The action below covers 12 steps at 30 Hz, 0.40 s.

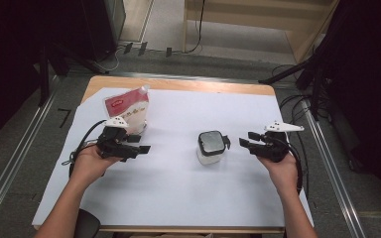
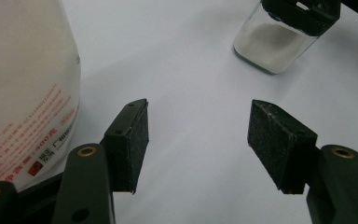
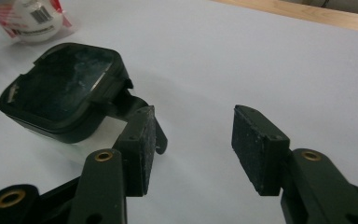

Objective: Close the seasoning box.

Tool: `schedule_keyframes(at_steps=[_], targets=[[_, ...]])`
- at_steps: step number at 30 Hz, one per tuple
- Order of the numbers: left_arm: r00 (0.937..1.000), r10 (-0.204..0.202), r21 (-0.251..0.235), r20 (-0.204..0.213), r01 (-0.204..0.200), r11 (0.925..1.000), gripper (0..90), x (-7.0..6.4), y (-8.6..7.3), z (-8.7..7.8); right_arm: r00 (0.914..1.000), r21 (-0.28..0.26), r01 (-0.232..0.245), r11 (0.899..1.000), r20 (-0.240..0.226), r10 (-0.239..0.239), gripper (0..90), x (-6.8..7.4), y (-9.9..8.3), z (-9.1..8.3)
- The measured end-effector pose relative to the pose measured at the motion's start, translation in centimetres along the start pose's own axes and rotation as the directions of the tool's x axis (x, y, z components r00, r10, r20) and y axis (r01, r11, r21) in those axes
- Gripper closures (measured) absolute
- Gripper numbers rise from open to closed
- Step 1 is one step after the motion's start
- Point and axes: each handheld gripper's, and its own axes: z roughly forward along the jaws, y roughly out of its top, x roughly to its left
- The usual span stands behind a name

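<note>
A clear jar (image 1: 211, 147) with a black lid holds white powder and stands mid-table; its lid (image 3: 65, 88) and its glass body (image 2: 272, 44) appear in the gripper views. A white pouch (image 1: 127, 110) with red print stands at the back left, and its side (image 2: 23, 93) rises just left of my left jaws. My left gripper (image 1: 141, 144) is open in front of the pouch, with nothing between its jaws. To the right of the jar my right gripper (image 1: 245, 139) is open too, and its jaws point at the jar without touching it.
A white sheet (image 1: 178, 188) covers most of the wooden table (image 1: 178, 84). Black stands and cables (image 1: 297, 104) lie on the floor around the table. A metal rail (image 1: 10, 163) runs along the left.
</note>
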Motion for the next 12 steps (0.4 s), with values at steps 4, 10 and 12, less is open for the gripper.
schedule_keyframes(at_steps=[4, 10, 12], targets=[[0.9999, -0.010, 0.003, -0.002, 0.010, 0.9999, 38.0, 0.17, -0.12, -0.06, 0.9999, 0.005, -0.016, 1.000, 0.000, 0.016, 48.5, -0.46, -0.28, -0.03], [1.0000, -0.008, 0.009, 0.003, 0.008, 0.9999, 37.7, 0.22, -0.12, 0.01, 0.9996, 0.003, -0.027, 1.000, 0.005, 0.027, 47.4, -0.82, -0.41, -0.12], [0.9999, -0.009, 0.009, -0.005, 0.009, 0.9999, 37.6, 0.20, -0.12, 0.05, 0.9997, 0.004, -0.026, 1.000, 0.006, 0.026, 47.2, -0.81, -0.44, -0.12]])
